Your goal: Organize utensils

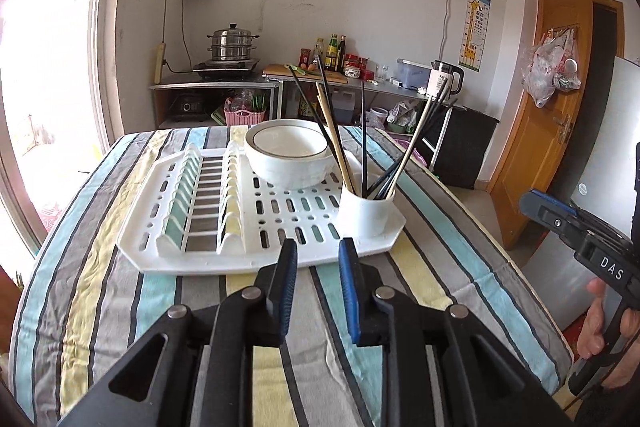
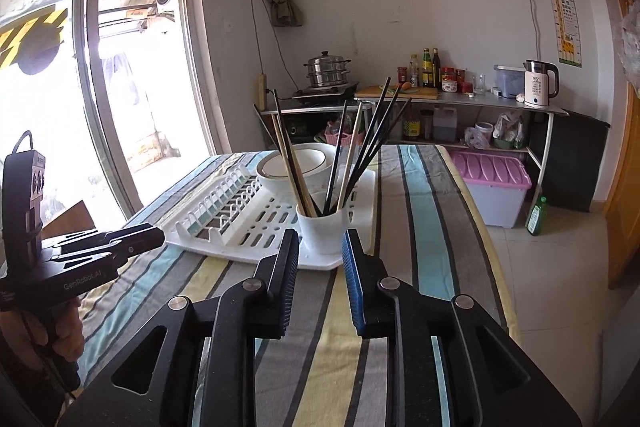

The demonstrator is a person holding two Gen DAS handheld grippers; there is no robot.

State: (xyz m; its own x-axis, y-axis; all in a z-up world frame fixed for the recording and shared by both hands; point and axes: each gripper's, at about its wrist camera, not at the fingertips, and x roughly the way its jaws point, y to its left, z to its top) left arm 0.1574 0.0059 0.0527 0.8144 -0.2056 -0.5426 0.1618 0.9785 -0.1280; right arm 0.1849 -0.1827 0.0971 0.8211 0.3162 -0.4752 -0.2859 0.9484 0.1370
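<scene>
Left wrist view: left gripper [image 1: 318, 247] hangs over the striped tablecloth [image 1: 120, 307], jaws parted w/ a clear gap, nothing between the blue pads. Just ahead of the tips sits the near edge of a white dish rack [image 1: 280, 215], flat on the cloth. Rack's near-right corner holds a white cup [image 1: 366, 211], upright, packed w/ chopsticks [image 1: 364, 131] – mostly black, at least 2 pale wooden ones – fanning out tilted from the cup. Behind the cup, still on the rack, a white bowl [image 1: 288, 155] w/ a dark rim line, upright. Rack's left part is a row of plate slots. At far right the right gripper [image 1: 560, 223] shows side-on, held by a hand [image 1: 600, 319].

Right wrist view: right gripper [image 2: 320, 247] also released, pads apart w/ nothing between, hovering over the cloth [image 2: 420, 227] close to the rack's corner [image 2: 224, 227]. Cup [image 2: 326, 231] stands just beyond the tips, roughly centred between them; chopsticks [image 2: 352, 163] spread above it, bowl [image 2: 296, 163] behind. Left gripper [image 2: 120, 243] pokes in from the left edge, near the rack's side, a hand [image 2: 60, 327] on its grip.

Background: counter [image 1: 360, 83] along the wall w/ a steel steamer pot [image 1: 232, 45], bottles and a white kettle [image 1: 442, 79]; pink-lidded storage box [image 2: 494, 179] on the floor.
</scene>
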